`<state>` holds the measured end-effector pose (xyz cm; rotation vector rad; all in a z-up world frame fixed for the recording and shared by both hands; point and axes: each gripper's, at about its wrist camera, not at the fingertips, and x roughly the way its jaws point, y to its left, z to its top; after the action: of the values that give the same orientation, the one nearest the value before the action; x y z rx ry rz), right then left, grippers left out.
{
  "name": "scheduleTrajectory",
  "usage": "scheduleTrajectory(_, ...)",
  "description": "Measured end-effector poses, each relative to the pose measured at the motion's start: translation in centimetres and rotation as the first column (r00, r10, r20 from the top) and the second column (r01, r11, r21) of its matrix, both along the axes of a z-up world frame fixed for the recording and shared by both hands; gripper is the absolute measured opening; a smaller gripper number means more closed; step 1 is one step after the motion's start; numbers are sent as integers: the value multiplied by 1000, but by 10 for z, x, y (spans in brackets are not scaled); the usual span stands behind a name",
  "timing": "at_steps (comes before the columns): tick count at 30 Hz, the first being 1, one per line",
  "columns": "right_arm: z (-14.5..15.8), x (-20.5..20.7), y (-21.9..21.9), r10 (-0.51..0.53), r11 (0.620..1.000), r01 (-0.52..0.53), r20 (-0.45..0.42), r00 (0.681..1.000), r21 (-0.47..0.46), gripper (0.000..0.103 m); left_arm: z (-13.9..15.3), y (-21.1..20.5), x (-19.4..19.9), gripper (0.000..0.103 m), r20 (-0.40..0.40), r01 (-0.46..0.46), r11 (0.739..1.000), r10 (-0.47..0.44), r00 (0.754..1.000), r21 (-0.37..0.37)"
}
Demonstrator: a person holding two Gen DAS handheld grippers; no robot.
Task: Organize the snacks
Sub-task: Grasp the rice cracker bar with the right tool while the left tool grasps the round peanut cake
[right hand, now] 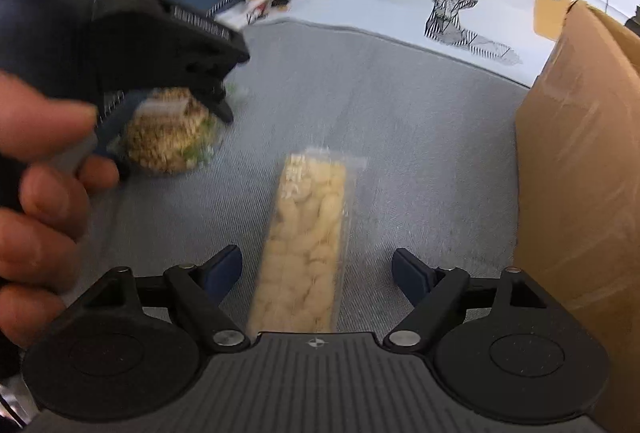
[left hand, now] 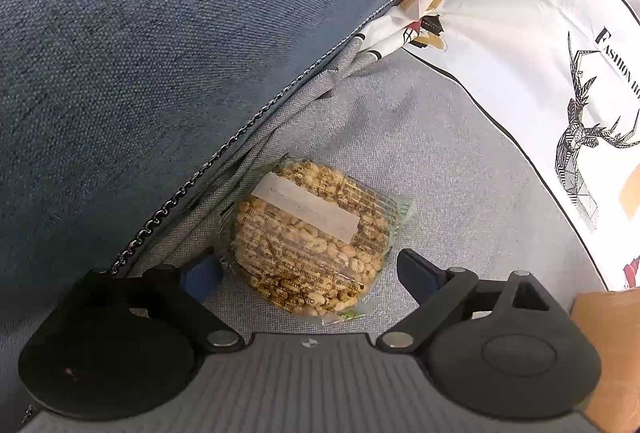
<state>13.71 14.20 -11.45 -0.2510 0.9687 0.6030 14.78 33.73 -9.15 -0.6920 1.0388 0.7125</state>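
A round puffed-grain cake in clear wrap point(left hand: 312, 237) lies on the grey sofa seat point(left hand: 460, 161), close to the blue back cushion. My left gripper point(left hand: 310, 269) is open, with its fingers either side of the cake's near half. In the right wrist view the same cake point(right hand: 172, 137) lies under the left gripper point(right hand: 160, 121). A long clear pack of pale puffed snacks point(right hand: 308, 245) lies lengthwise on the seat. My right gripper point(right hand: 318, 271) is open, its fingers either side of the pack's near end.
A white cushion with a deer print point(left hand: 560, 93) leans at the back right of the seat and also shows in the right wrist view point(right hand: 460, 1). A brown cardboard box point(right hand: 580, 193) stands at the right. The blue back cushion point(left hand: 140, 53) rises at the left.
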Motion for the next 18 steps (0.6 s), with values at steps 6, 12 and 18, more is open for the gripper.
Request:
scheduleTrajectory(6, 3, 0, -1, 18, 1000, -18, 23, 1000, 6, 38, -1, 0, 1, 97, 0, 2, 1000, -2, 1000, 0)
scheduleTrajectory(12, 12, 5, -8, -30, 999, 29, 42, 999, 30, 38, -3, 0, 2, 97, -2, 3, 1000, -3, 1000, 4)
scheduleTrajectory(18, 0, 8, -6, -32, 999, 32, 10, 999, -2, 44, -4, -1, 4, 99, -5, 10, 1000, -10, 1000, 7)
